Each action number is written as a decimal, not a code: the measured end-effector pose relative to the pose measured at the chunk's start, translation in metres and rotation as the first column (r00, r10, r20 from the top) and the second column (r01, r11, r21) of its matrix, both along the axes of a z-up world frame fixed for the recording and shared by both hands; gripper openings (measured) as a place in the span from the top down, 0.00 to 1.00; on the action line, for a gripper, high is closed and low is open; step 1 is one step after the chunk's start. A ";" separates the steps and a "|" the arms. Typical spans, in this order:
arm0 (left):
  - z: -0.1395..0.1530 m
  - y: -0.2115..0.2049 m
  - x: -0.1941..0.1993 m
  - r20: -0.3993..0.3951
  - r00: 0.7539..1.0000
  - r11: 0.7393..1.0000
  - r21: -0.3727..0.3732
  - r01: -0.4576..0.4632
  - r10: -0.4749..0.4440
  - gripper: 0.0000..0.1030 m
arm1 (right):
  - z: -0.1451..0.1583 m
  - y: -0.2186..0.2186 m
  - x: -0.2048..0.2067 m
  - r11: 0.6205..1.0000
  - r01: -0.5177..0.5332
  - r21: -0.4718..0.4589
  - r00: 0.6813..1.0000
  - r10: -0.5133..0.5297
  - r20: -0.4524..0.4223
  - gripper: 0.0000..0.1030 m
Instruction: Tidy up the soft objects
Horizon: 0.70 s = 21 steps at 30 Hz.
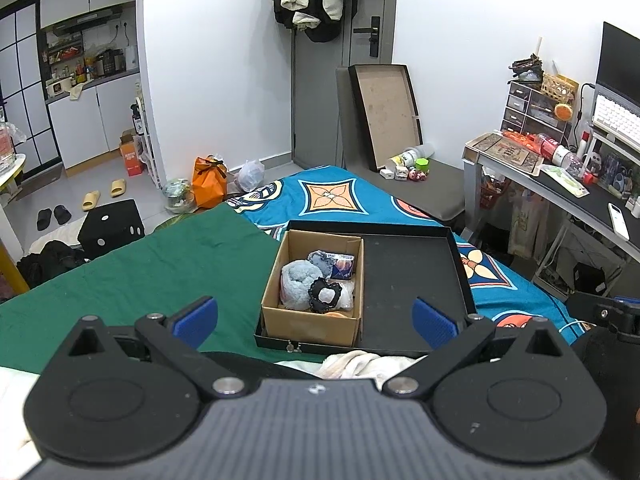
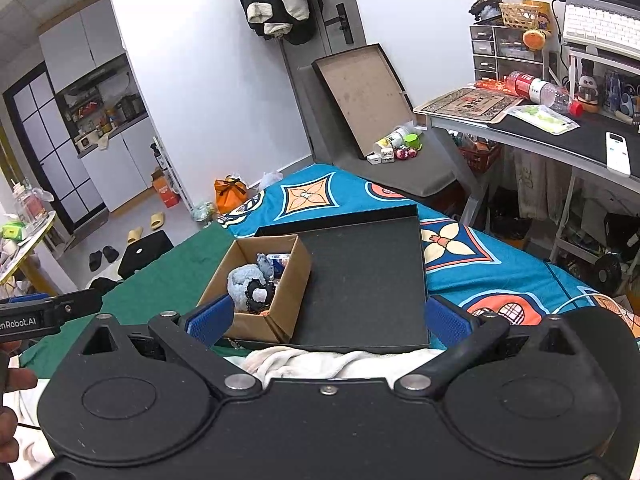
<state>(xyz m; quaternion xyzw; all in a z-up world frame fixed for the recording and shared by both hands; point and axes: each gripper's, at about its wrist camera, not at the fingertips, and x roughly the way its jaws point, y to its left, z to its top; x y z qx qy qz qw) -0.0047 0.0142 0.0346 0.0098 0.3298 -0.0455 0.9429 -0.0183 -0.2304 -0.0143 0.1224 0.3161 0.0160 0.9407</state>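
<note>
Both grippers are held level above the near edge of the bed, aimed at a shallow black tray (image 1: 412, 280).

From the left wrist, the left gripper (image 1: 316, 322) is seen with its blue pads (image 1: 198, 320) spread wide and nothing between them. A cardboard box (image 1: 308, 324) stands in the tray's left half, against its near wall; the soft objects (image 1: 298, 284) are piled inside it, a pale blue plush among them. The tray's right half is bare. The tray lies where a green cloth (image 1: 140, 272) meets a blue patterned sheet (image 1: 340, 196). A white towel (image 1: 356, 362) is bunched just below the tray's near edge.

From the right wrist, the right gripper (image 2: 328, 322) is likewise seen wide open and empty. Only this view shows the left gripper's side at the left edge, with part of a hand (image 2: 16, 384) beneath it.
</note>
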 end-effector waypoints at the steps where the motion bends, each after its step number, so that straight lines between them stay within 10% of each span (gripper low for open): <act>1: 0.000 0.000 0.000 0.001 1.000 1.000 -0.001 0.000 0.000 0.00 | 0.000 0.000 0.000 1.000 -0.001 0.000 1.000 0.001 0.000 0.00; 21: 0.003 0.005 -0.002 0.004 1.000 1.000 -0.004 0.000 0.000 0.00 | 0.001 0.000 -0.003 1.000 -0.002 -0.015 1.000 0.002 0.006 0.00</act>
